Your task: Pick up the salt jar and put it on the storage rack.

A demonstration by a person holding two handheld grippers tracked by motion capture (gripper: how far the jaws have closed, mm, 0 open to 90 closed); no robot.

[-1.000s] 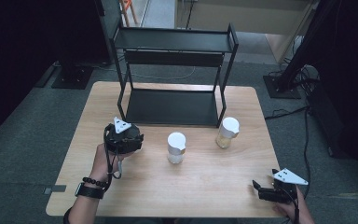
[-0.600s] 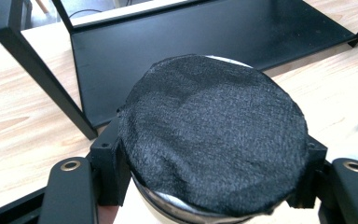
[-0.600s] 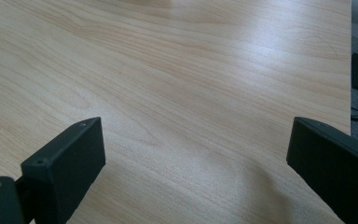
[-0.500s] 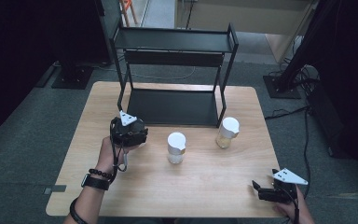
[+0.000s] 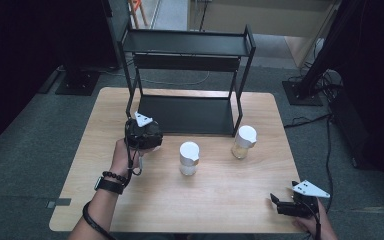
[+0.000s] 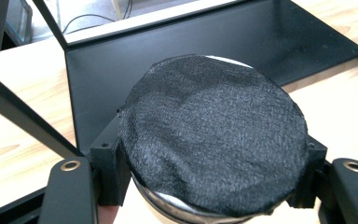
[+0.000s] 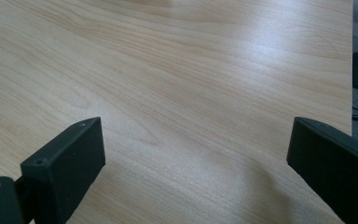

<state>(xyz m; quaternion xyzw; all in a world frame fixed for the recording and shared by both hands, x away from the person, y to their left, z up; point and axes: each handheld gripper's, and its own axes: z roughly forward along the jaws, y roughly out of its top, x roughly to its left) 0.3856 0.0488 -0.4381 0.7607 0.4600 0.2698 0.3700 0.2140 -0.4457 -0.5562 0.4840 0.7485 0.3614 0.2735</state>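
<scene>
My left gripper (image 5: 142, 134) is shut on a round container with a black felt-like lid (image 6: 214, 140), held just above the table at the shelf's front left corner. In the left gripper view the jaws clamp the container's sides, and the black lower shelf (image 6: 177, 51) lies right behind it. My right gripper (image 5: 281, 204) rests low at the table's near right corner. It is open, with bare wood between its jaws (image 7: 196, 154).
A black two-tier metal rack (image 5: 187, 80) stands at the back of the wooden table (image 5: 230, 200). Two white-lidded jars stand in front of it, one at the middle (image 5: 189, 157) and one to the right (image 5: 243, 142). Cables run across the floor at right.
My left gripper has carried the black-lidded container forward and slightly right, toward the rack's lower shelf. The right gripper has stayed put.
</scene>
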